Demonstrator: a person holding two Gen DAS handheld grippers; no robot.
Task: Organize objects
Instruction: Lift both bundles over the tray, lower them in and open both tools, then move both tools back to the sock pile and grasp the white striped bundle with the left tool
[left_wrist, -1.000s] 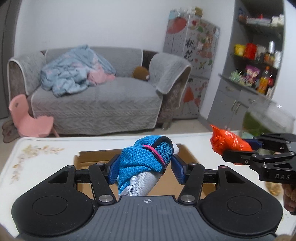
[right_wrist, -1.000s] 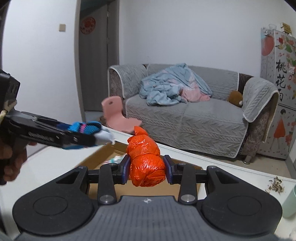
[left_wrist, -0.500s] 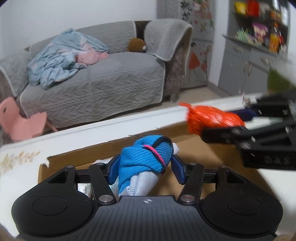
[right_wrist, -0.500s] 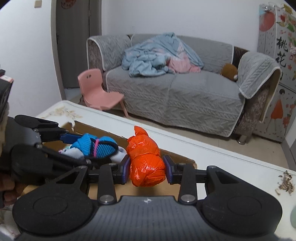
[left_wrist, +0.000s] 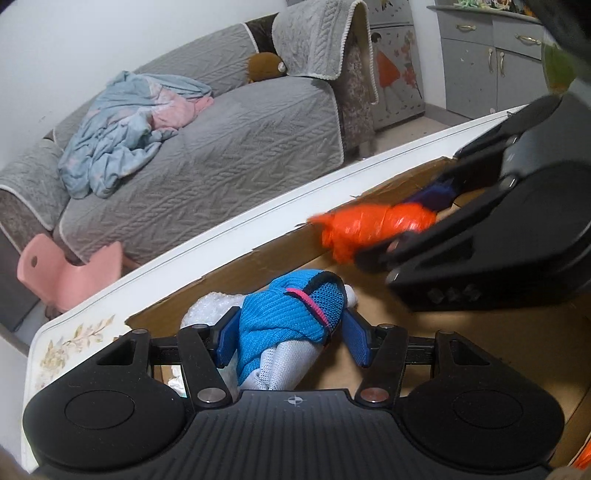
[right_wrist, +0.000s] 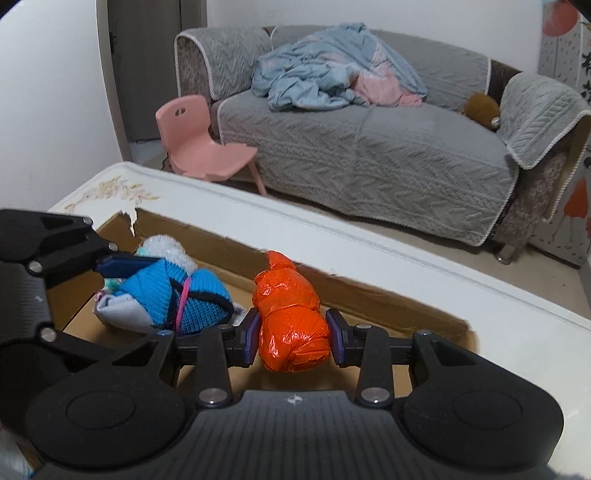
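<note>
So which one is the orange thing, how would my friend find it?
Start at the white table in front of the grey sofa and find the shallow brown cardboard box lying on it. Over that box, the right gripper holds a crinkly bright orange plastic bag bundle. The bundle next to it is blue knitted cloth, not shiny plastic.

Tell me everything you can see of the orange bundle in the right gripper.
The orange bundle is a crinkly, glossy plastic bag wadded into a lump, with a twisted tuft at its far end. The right gripper is shut on it, blue pads pressing both sides around its lower half. It hangs over the open cardboard box on the white table, near the box's far wall, with nothing else visibly touching it. The blue knitted bundle in the left gripper sits beside it, apart.
</note>
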